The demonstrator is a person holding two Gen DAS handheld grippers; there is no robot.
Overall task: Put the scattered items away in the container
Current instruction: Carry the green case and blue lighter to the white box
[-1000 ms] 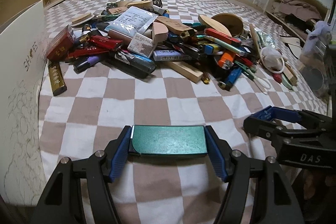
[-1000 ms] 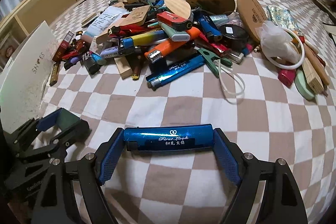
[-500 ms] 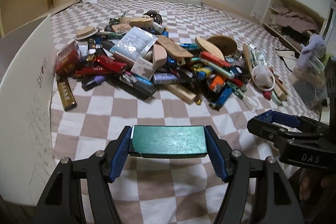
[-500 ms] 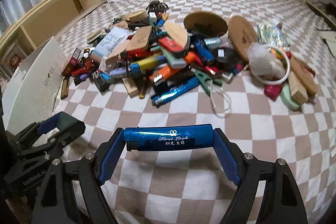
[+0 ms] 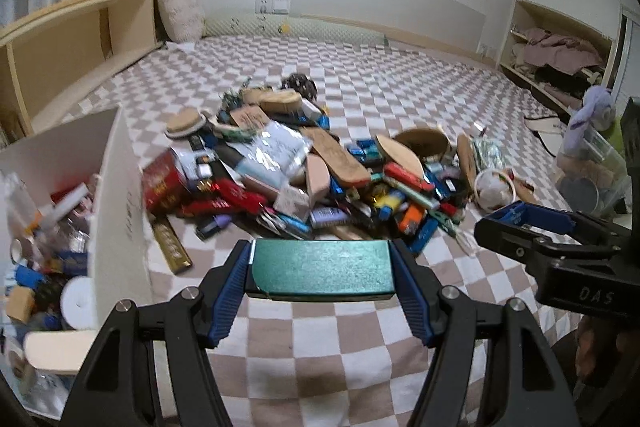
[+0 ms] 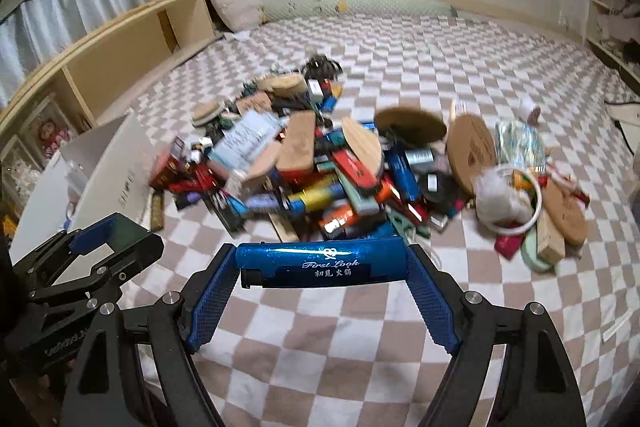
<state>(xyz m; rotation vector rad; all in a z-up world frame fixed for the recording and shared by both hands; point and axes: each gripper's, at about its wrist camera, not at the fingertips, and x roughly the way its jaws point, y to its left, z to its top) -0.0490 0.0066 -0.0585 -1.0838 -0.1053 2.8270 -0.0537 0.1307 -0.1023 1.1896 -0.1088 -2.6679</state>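
Carrying two lighters toward the box: at lower centre of its own view, the left gripper (image 5: 322,269) clamps a green lighter (image 5: 322,265) end to end; the right gripper (image 6: 322,267) likewise clamps a blue lighter (image 6: 320,261). Good practice is judged to be clearing the near wall of the white box (image 5: 120,195) before releasing, one hand at a time. Beyond lies the pile (image 5: 312,179) on the checked blanket (image 5: 320,347). Only the left view shows the box's part-filled interior, at left; only the right view shows the blue lighter's printed label.
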